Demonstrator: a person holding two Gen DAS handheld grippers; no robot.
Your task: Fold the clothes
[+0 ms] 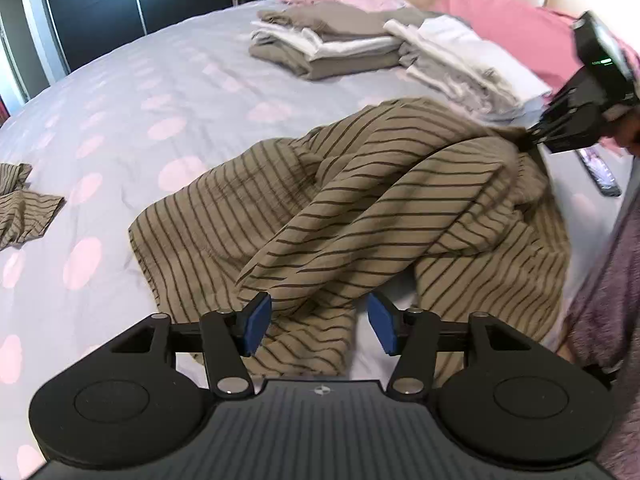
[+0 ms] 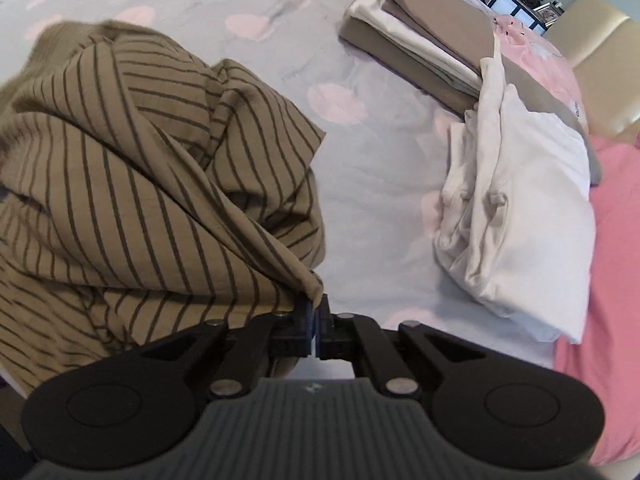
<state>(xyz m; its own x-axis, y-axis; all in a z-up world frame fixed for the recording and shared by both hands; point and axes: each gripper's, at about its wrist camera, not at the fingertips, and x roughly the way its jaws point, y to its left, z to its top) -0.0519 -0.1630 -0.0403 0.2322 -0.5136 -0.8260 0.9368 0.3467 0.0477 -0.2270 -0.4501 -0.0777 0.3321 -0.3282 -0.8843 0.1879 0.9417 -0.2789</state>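
Note:
A tan garment with dark stripes (image 1: pixel 360 216) lies crumpled on the bed. In the left wrist view my left gripper (image 1: pixel 318 322) stands open over its near end; cloth lies between the blue pads (image 1: pixel 256 320) without being pressed. My right gripper (image 1: pixel 528 140) shows at the far right of that view, pulling a corner of the garment taut. In the right wrist view the right gripper (image 2: pixel 316 320) is shut on a pinched edge of the striped garment (image 2: pixel 140 184), which bunches to the left of it.
Folded tan and white clothes (image 1: pixel 332 44) and a white folded stack (image 2: pixel 516 208) sit on the lilac dotted bed cover (image 1: pixel 140 120). Pink pillows (image 1: pixel 516 28) lie behind. A second striped piece (image 1: pixel 20 204) lies far left. A phone (image 1: pixel 600 172) rests at the right.

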